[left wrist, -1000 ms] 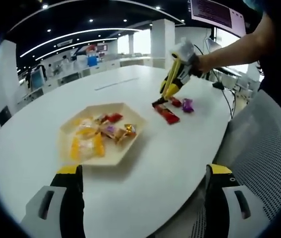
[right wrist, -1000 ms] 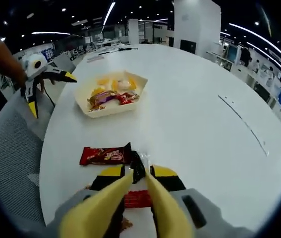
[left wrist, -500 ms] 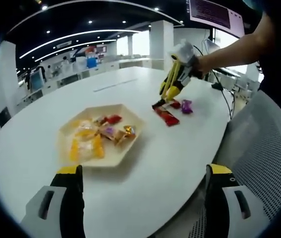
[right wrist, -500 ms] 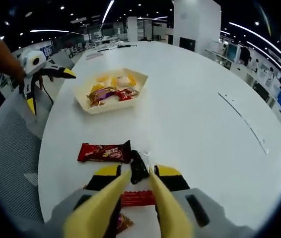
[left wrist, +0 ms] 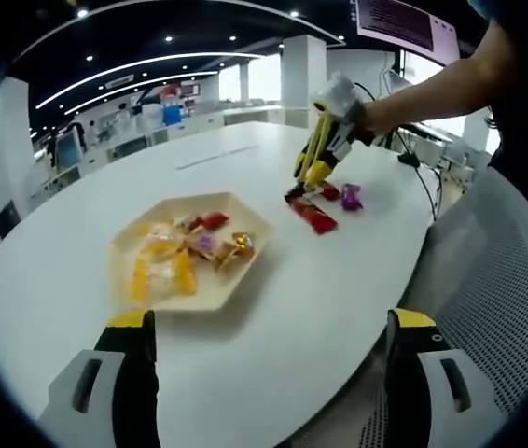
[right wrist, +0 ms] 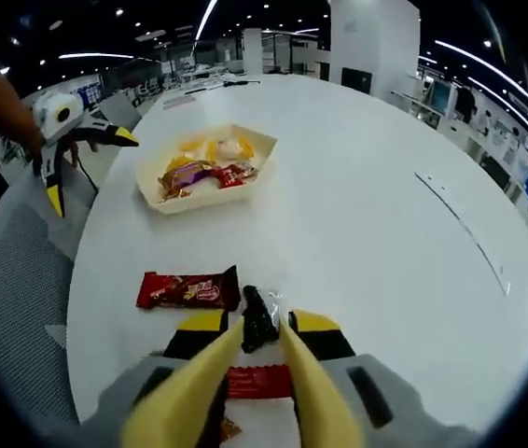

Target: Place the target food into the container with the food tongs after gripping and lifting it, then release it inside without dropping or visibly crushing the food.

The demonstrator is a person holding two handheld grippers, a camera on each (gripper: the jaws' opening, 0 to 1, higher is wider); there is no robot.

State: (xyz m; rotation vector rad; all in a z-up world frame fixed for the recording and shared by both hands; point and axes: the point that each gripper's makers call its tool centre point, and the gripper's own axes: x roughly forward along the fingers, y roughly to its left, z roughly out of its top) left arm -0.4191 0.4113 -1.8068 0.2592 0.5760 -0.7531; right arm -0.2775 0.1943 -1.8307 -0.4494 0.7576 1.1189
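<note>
Pinching a small dark wrapped candy [right wrist: 258, 322] between the yellow tongs [right wrist: 262, 369], the right gripper [right wrist: 257, 329] is closed on the tongs' arms just above the white table [right wrist: 357, 205]. The right gripper view shows a red chocolate bar [right wrist: 187, 290] just left of the candy and another red wrapper [right wrist: 258, 382] under the tongs. Far off, the left gripper [left wrist: 266, 329] hangs spread apart, holding nothing, at the table's edge. Its view adds a purple candy [left wrist: 352, 196] beside the tongs and the hexagonal tray [left wrist: 236, 280] of sweets.
</note>
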